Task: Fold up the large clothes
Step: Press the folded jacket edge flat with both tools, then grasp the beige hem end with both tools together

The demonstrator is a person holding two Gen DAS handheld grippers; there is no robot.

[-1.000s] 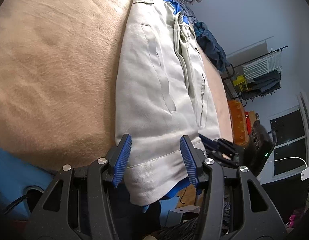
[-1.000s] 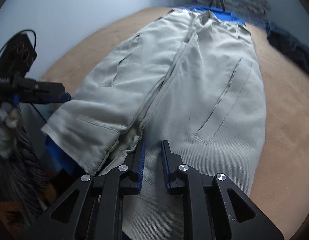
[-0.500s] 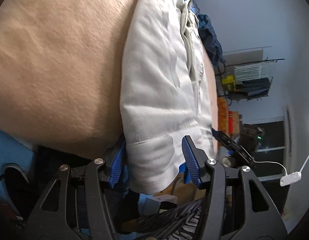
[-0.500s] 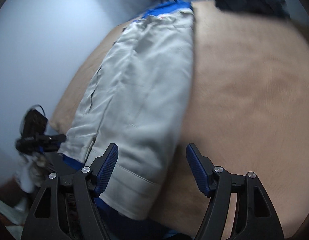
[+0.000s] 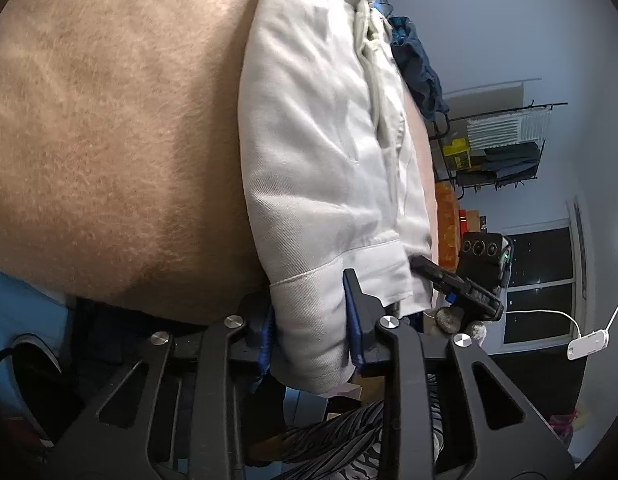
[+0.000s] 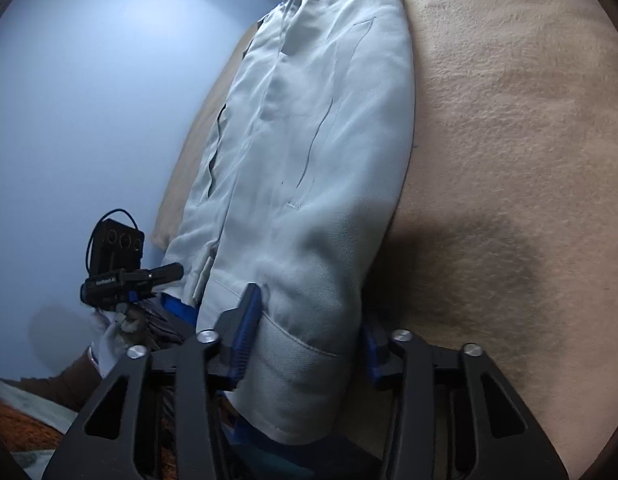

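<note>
Pale trousers point(image 5: 325, 152) lie lengthwise on the tan bed point(image 5: 109, 140), hems hanging off its near edge. Left gripper point(image 5: 311, 336) and right gripper point(image 6: 309, 344) each clamp a hem. Advice: lift both evenly, carry toward the far waistband.

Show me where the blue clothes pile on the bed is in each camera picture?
Left wrist: dark blue clothes pile sits upper right, just beyond the grey trousers on the tan blanket.
Right wrist: not in this picture.
Shared landmark: the grey trousers lie across both views.
</note>
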